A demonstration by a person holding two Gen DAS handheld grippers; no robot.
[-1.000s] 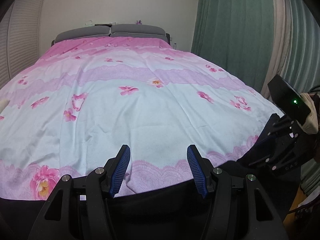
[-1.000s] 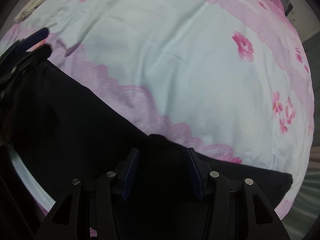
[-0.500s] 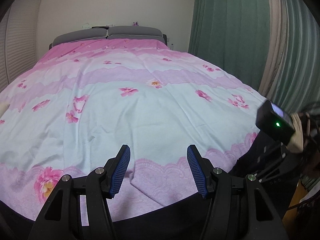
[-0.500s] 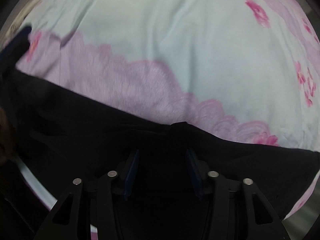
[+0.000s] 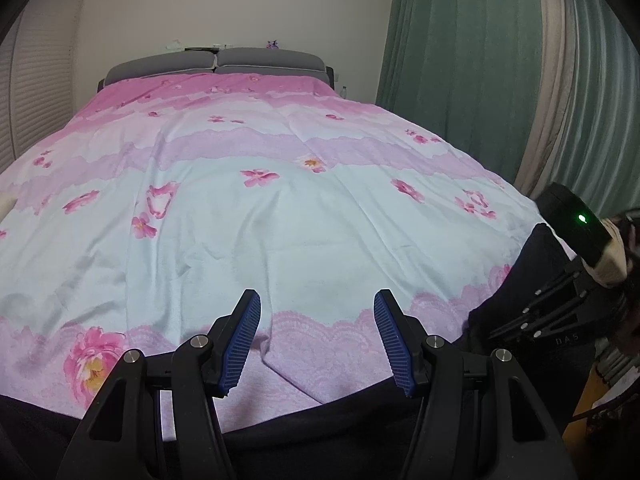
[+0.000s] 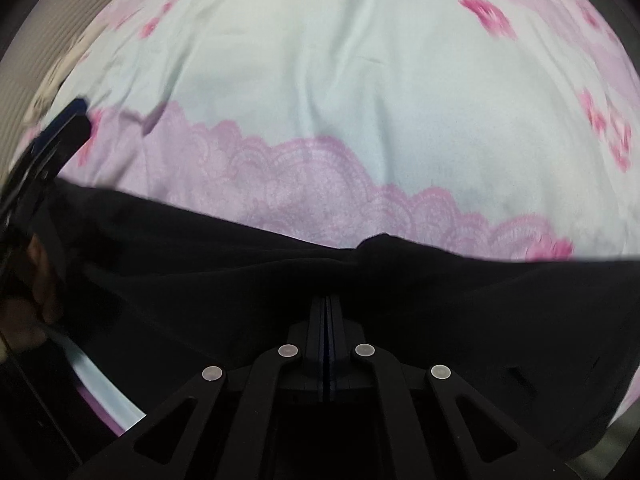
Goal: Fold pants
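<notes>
Here, the black pants (image 6: 280, 280) are seen laid across the near edge of a bed covered by a pink-and-white floral bedspread (image 5: 280, 220). In the right wrist view, the right gripper (image 6: 327, 308) is pointed down at the garment, its two fingers pressed together with the dark cloth bunched directly at and above their tips; a fold of the pants is taken to be pinched between them, though the black fabric against black fingers leaves the contact line hard to trace. In the left wrist view, the left gripper (image 5: 316, 336) is held over the bedspread's lace-patterned border, its blue pads (image 5: 242, 344) set apart with nothing between them. The pants are shown as a dark band below and beneath its fingers. At the far right, the right gripper's body is shown against the garment.
</notes>
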